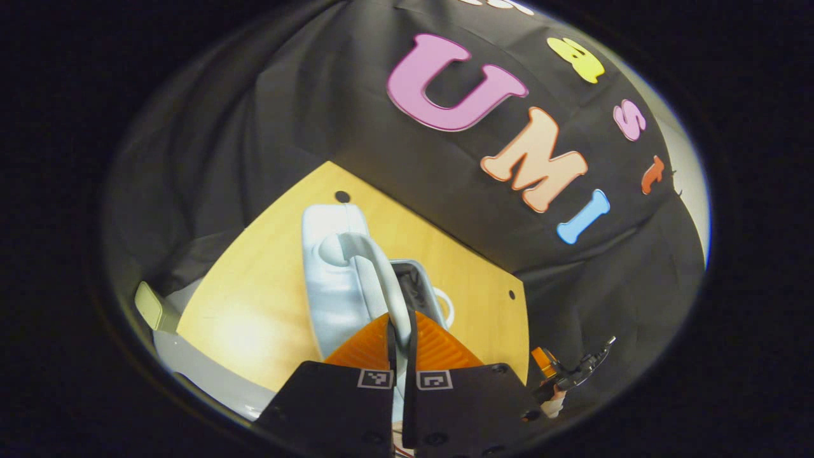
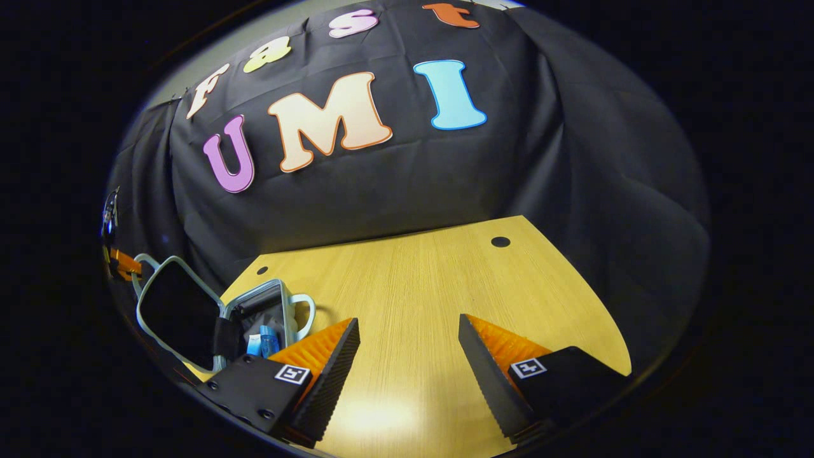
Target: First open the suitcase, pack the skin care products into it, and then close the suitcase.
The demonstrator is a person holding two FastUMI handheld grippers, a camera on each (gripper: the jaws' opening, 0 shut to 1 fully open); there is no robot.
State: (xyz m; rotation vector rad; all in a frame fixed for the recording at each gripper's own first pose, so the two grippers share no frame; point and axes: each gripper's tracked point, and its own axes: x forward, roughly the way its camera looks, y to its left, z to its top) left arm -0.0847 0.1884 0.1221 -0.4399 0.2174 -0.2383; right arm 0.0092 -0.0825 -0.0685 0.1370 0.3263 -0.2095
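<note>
On the table (image 2: 432, 286), open suitcase (image 2: 254, 312) holding blue products (image 2: 264, 343), lid (image 2: 178, 315) raised

Suitcase (image 2: 216, 318) stood open on the counter (image 2: 413, 299), toward its left back corner in the right gripper view, lid raised on the left of the tray. Skin care products (image 2: 262, 343) lay inside the tray. Right claw (image 2: 407, 356) hung over the counter's middle, right of the suitcase. In the left gripper view, left claw (image 1: 400, 343) sat closed around the lid's handle (image 1: 381, 286).
</note>
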